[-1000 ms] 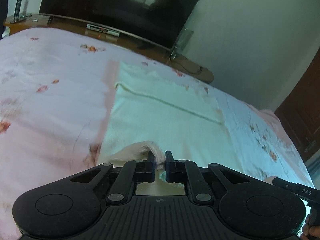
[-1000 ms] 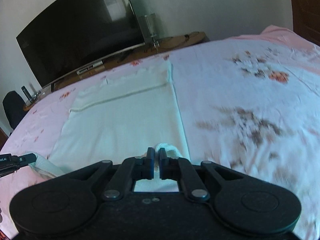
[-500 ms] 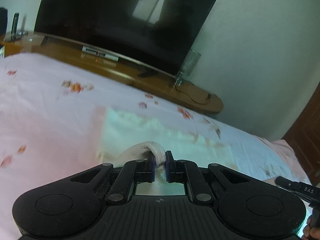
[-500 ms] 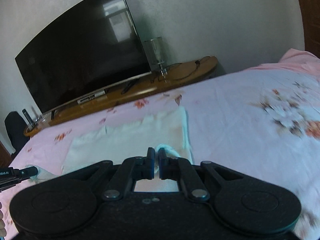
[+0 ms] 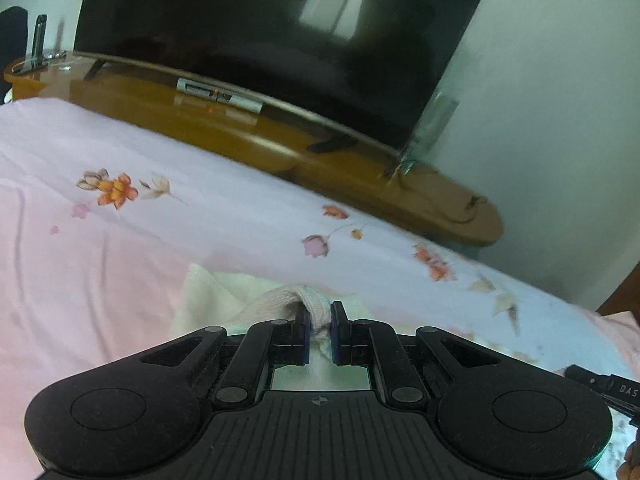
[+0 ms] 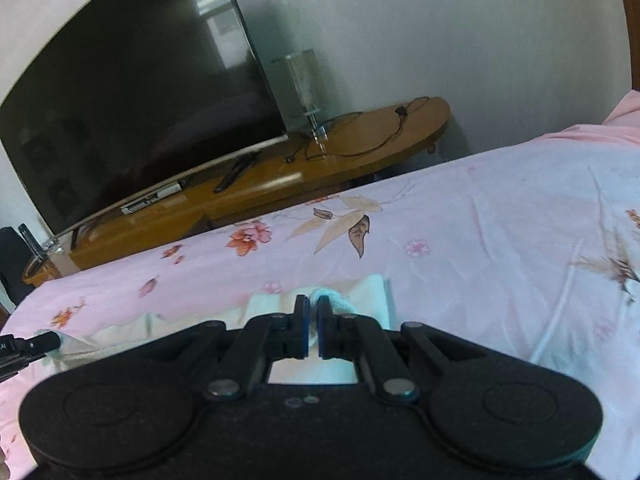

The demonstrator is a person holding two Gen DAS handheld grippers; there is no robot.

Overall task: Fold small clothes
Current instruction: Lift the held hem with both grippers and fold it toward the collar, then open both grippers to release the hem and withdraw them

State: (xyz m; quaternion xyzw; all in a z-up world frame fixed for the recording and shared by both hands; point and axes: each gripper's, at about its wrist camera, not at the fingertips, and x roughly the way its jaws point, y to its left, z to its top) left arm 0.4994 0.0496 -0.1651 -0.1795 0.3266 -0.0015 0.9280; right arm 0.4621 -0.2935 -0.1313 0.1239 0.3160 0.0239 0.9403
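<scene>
Both tongs were nearly closed on the pale garment (image 5: 208, 300): the left tongs (image 5: 319, 330) and right tongs (image 6: 313, 328) each pinched a bunched edge above the bed (image 6: 500, 216). The fold looked midway, with laying down and release left.

Your pale cream garment (image 5: 208, 300) lies on the pink floral bed (image 5: 120, 248), mostly hidden from you. Its near edge is bunched into a raised fold at each corner, one nipped in the left hand-held gripper (image 5: 319, 326), the other (image 6: 336, 300) in the right hand-held gripper (image 6: 313, 328).
</scene>
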